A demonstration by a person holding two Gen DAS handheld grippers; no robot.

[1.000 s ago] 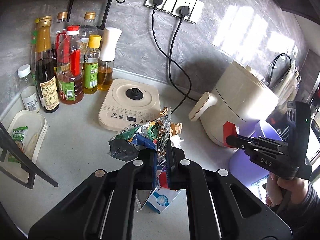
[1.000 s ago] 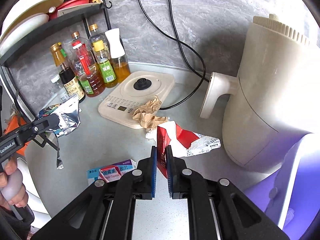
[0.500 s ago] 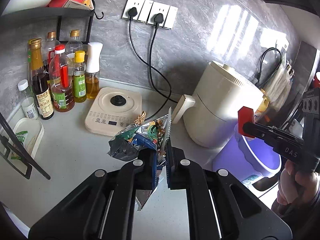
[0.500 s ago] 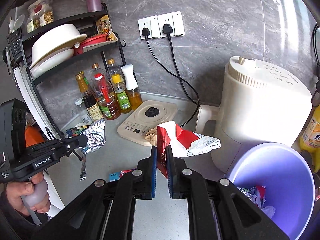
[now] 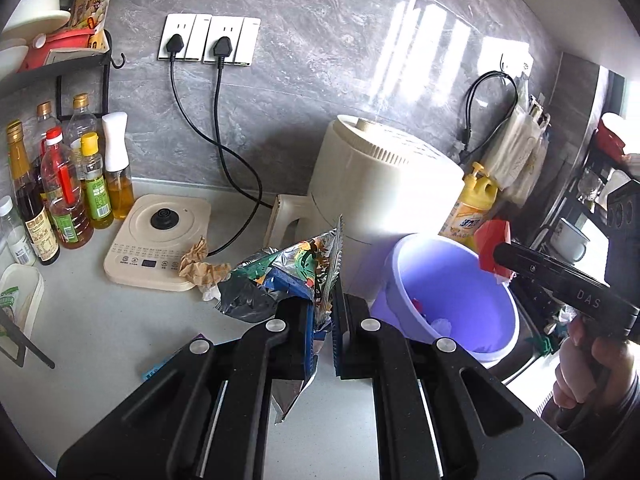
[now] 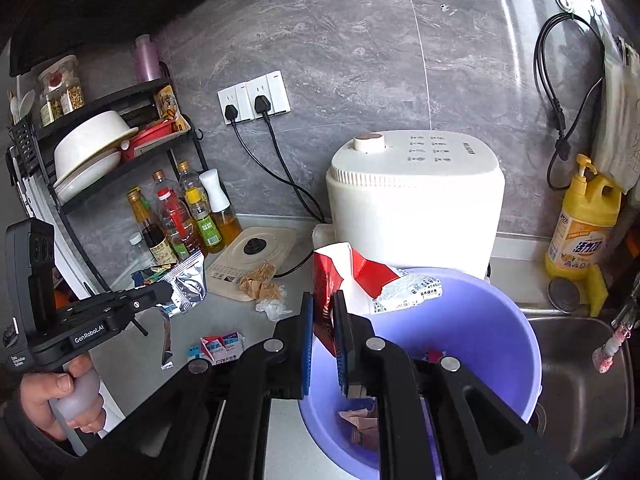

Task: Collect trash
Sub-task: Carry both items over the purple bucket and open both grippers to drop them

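We hold the left gripper with its fingers clamped tight on a foil snack wrapper, whose crinkled silver body juts up and to the left of the fingertips above the tabletop. Our right gripper has a torn red-and-white carton standing between its fingers, which are just starting to part, directly over the near rim of the purple bin; earlier scraps lie at the bin's bottom below the fingertips. Beyond and left of the right fingers, crumpled brown paper rests against the cream kettle base, and a small flattened box lies on the tabletop nearby.
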